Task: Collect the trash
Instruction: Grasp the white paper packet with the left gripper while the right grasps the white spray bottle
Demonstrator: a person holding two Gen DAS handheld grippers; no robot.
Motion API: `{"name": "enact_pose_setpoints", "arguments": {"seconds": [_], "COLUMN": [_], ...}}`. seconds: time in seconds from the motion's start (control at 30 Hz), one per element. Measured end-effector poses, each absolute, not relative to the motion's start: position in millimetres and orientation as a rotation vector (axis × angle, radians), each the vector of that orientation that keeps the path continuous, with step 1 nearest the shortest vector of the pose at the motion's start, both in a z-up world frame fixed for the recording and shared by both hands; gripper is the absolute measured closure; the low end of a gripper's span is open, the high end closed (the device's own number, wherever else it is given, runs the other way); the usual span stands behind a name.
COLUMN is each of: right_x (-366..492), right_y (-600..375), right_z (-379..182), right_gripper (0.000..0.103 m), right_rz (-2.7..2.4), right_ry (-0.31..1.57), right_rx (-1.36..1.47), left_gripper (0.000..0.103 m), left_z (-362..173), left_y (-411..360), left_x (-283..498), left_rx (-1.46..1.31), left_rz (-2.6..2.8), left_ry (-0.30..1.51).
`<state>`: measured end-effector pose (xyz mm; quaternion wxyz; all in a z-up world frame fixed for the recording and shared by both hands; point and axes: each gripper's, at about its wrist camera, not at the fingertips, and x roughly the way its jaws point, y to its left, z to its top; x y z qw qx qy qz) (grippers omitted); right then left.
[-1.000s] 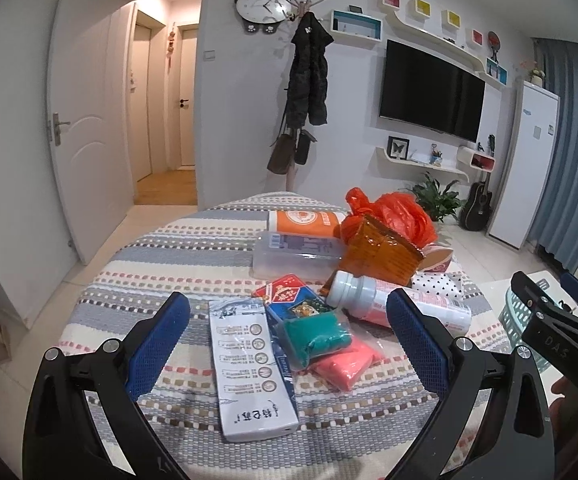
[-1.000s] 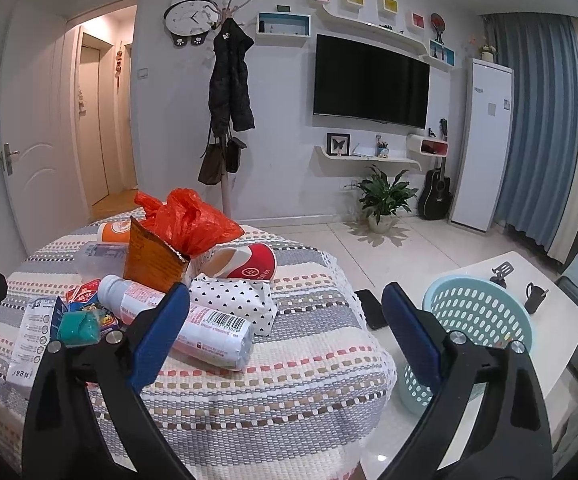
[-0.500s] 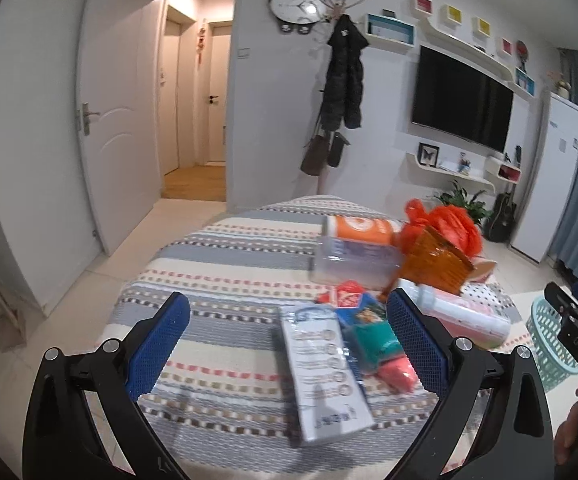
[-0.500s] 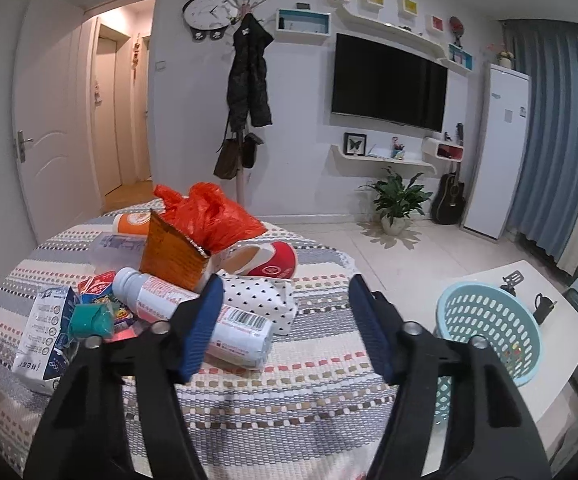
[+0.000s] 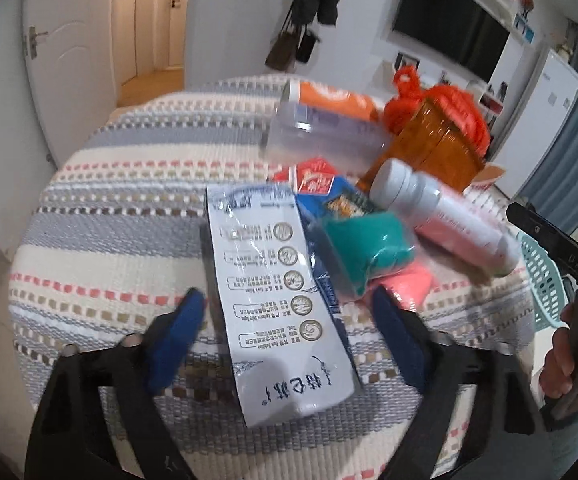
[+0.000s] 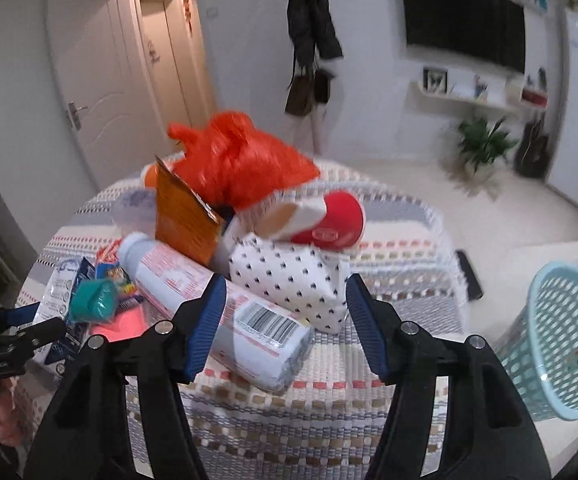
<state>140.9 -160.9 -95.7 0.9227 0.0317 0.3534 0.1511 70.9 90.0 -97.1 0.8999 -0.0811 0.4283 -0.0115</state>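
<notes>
A: The left gripper [image 5: 285,320] is hanging over the near end of the white carton [image 5: 277,292], jaws apart, one blue pad on either side of it and neither touching as far as the view shows.

B: And that carton is lying flat on the striped tablecloth [image 5: 129,220], at the near left edge of the trash pile. A good first pick, being the nearest piece.

A: He is wanting to close across the narrow width, low down, so the pads are biting the carton's sides rather than skating over its glossy top.

B: The teal pack [image 5: 369,248] is resting against the carton's right side, so the right pad should be slipping in between, not on top.

A: The right gripper [image 6: 281,312] is also spread wide, empty, poised above the barcoded bottle [image 6: 225,300] and the spotted pouch [image 6: 293,280].

B: That bottle is round and lying on its side. It is looking likely to roll, so a grip across its middle is the safer bet.

A: The blue basket [image 6: 561,344] is waiting off to the right, beside the table, well apart from the pile.
</notes>
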Motion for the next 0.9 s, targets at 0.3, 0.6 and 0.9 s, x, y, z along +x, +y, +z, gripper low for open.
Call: {"name": "enact_pose_setpoints", "arguments": {"seconds": [0.3, 0.6, 0.9], "right_x": [122, 117, 155], "right_y": [-137, -91, -58], "right_z": [-112, -100, -122], "right_gripper": [0.042, 0.043, 0.047], "right_rz": [0.51, 0.507, 0.547], "right_ry": [0.891, 0.86, 0.968], "right_rx": [0.095, -0.006, -0.05], "left_gripper": [0.044, 0.042, 0.039], "left_z": [-99, -95, -105], "left_y": [124, 146, 134], "left_x": [67, 73, 88], "left_rx": [-0.183, -0.21, -0.18], "left_rz": [0.03, 0.021, 0.05], "left_ry": [0.903, 0.917, 0.959]}}
